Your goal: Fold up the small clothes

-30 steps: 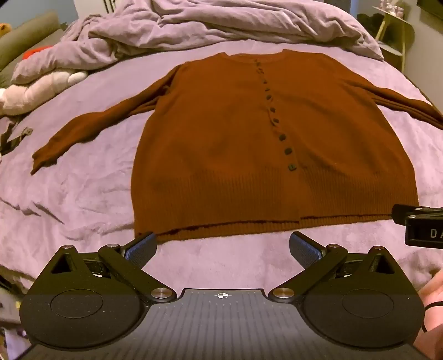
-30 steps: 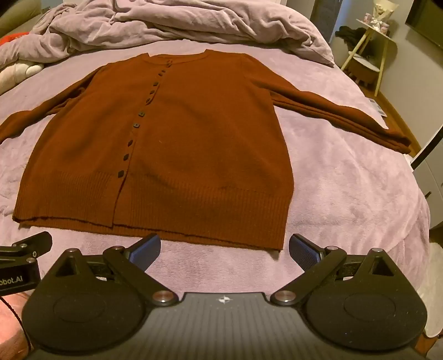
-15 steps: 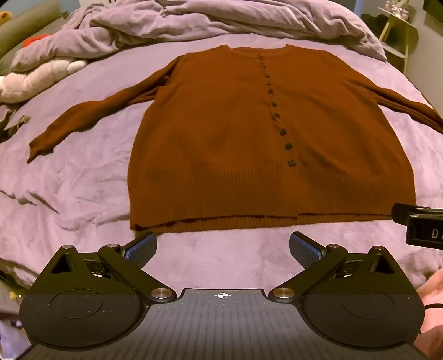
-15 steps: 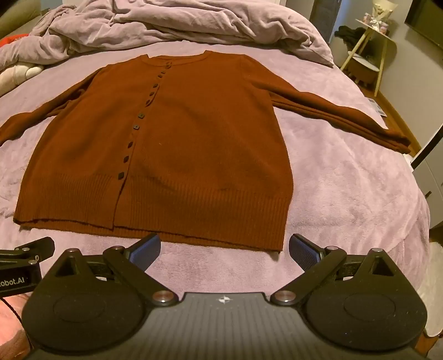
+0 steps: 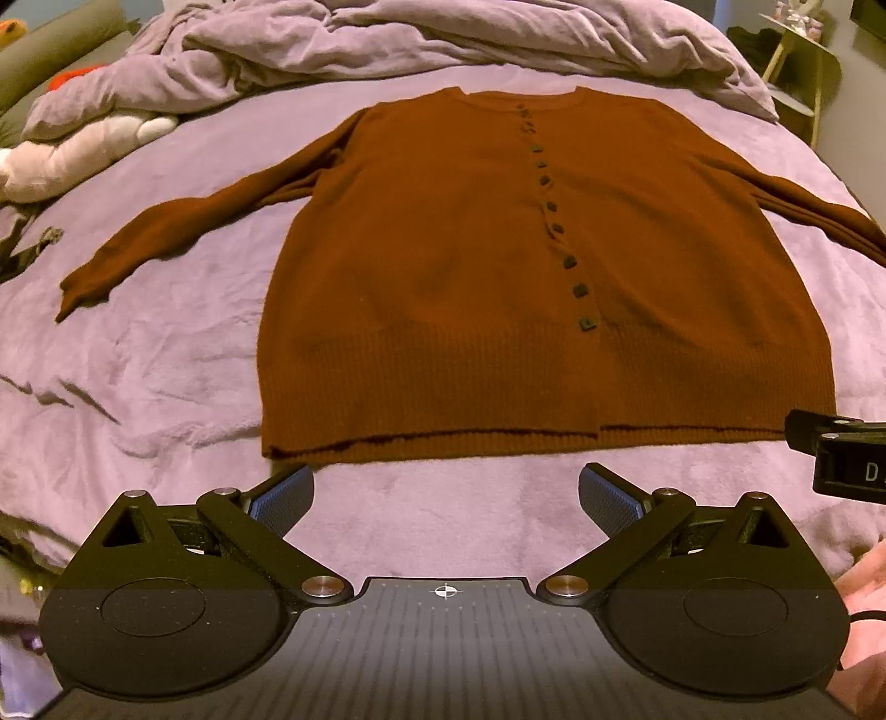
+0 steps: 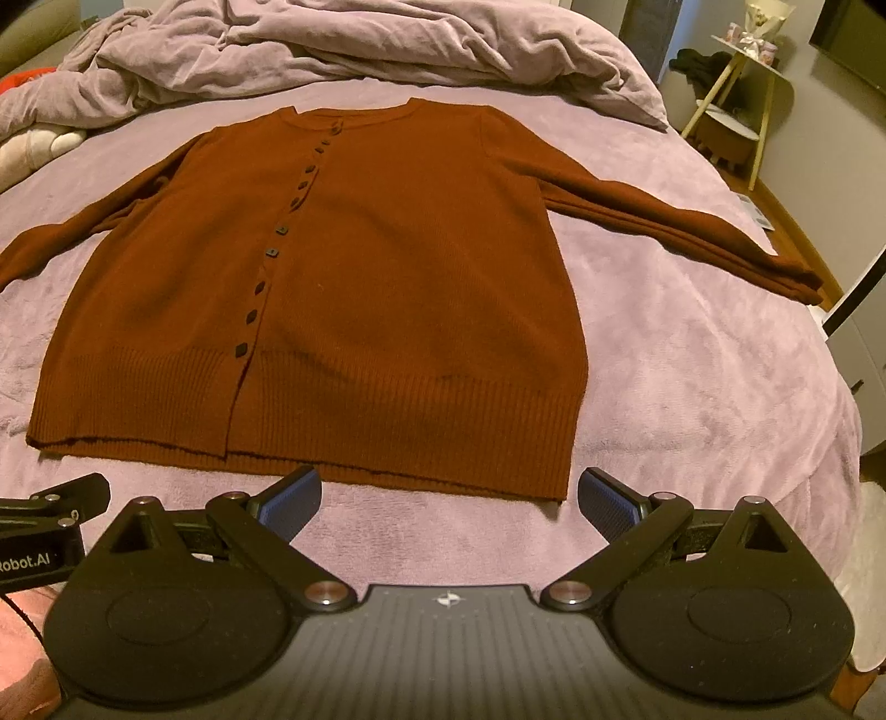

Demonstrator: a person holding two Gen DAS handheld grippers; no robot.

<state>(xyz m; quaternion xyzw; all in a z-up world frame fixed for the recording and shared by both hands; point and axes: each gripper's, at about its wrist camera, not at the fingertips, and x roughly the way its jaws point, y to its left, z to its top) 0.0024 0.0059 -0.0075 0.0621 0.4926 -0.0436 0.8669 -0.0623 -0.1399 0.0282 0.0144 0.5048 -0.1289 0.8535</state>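
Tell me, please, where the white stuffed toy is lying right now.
In the left wrist view the white stuffed toy lies at the far left of the bed, beside the bunched purple duvet and beyond the brown cardigan's outstretched sleeve.

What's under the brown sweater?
The brown sweater lies flat on a purple blanket that shows all around it. Whatever sits directly beneath the sweater is covered, so I cannot tell, though nothing bulges up.
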